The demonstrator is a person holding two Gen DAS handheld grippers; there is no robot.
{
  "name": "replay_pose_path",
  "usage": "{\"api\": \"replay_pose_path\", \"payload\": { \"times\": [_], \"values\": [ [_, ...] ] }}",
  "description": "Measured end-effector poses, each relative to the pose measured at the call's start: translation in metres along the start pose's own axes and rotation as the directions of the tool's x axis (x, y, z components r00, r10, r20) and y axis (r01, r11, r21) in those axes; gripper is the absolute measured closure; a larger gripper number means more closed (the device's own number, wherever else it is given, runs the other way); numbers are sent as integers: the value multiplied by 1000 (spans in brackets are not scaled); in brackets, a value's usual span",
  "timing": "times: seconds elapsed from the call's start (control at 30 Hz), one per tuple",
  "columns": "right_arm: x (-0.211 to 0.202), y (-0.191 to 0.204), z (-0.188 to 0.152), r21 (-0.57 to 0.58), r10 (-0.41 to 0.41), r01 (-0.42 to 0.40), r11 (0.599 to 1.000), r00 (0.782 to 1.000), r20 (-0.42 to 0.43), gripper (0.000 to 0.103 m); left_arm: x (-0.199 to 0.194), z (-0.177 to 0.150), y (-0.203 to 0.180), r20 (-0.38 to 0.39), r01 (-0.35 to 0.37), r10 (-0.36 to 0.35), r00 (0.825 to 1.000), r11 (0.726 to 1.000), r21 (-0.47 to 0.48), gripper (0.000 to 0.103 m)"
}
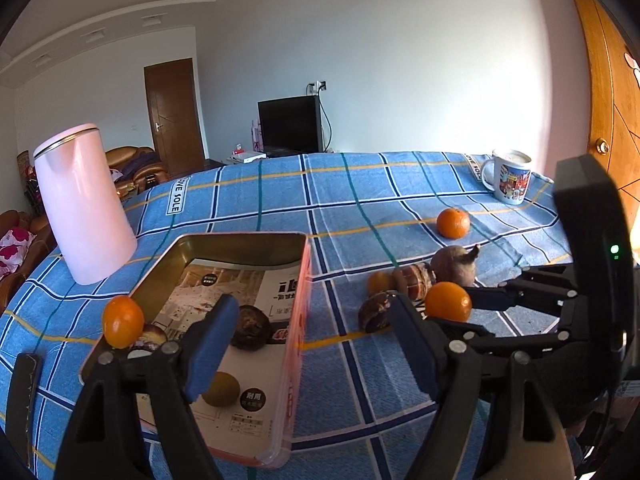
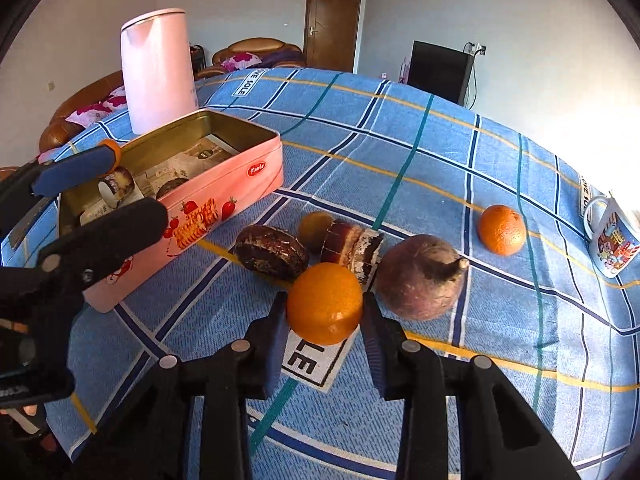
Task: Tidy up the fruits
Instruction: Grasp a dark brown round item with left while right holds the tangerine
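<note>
A pink tin box (image 2: 224, 184) stands open on the blue checked tablecloth; it also shows in the left wrist view (image 1: 298, 304). My left gripper (image 1: 316, 320) is open above the box's right wall, and it shows in the right wrist view (image 2: 120, 188). An orange (image 1: 122, 321) sits at the box's left rim. My right gripper (image 2: 325, 312) is shut on an orange (image 2: 325, 303), seen in the left wrist view too (image 1: 448, 301). Beside it lie a brown round fruit (image 2: 420, 276), a dark pastry (image 2: 270, 252), a cake slice (image 2: 352, 248) and a small greenish fruit (image 2: 314, 230). Another orange (image 2: 502, 230) lies farther right.
A pink kettle (image 2: 158, 70) stands behind the box. A printed mug (image 2: 612, 240) stands near the table's right edge. Inside the box lie a dark pastry (image 1: 250, 326), a greenish fruit (image 1: 221, 389) and a paper leaflet (image 1: 224, 292).
</note>
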State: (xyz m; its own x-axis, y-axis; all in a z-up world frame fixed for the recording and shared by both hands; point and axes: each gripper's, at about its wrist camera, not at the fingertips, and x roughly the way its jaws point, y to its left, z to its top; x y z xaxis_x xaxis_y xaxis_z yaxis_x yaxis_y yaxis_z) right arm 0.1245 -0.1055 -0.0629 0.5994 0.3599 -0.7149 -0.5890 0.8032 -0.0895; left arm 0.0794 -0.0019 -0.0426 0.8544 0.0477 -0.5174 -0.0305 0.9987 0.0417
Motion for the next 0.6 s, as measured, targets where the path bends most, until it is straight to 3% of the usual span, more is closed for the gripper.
{"api": "replay_pose_path", "payload": {
  "times": [0.2, 0.37, 0.6],
  "values": [
    [-31, -31, -14, 70, -82, 74, 995, 990, 116, 66, 9, 7, -27, -21, 14, -12, 1000, 998, 59, 23],
    [-42, -60, -22, 142, -124, 103, 984, 981, 148, 66, 27, 11, -50, -62, 20, -12, 998, 992, 126, 24],
    [-47, -64, -23, 154, -116, 89, 984, 977, 177, 66, 48, 12, -46, -137, 59, -43, 990, 992, 115, 45]
  ]
}}
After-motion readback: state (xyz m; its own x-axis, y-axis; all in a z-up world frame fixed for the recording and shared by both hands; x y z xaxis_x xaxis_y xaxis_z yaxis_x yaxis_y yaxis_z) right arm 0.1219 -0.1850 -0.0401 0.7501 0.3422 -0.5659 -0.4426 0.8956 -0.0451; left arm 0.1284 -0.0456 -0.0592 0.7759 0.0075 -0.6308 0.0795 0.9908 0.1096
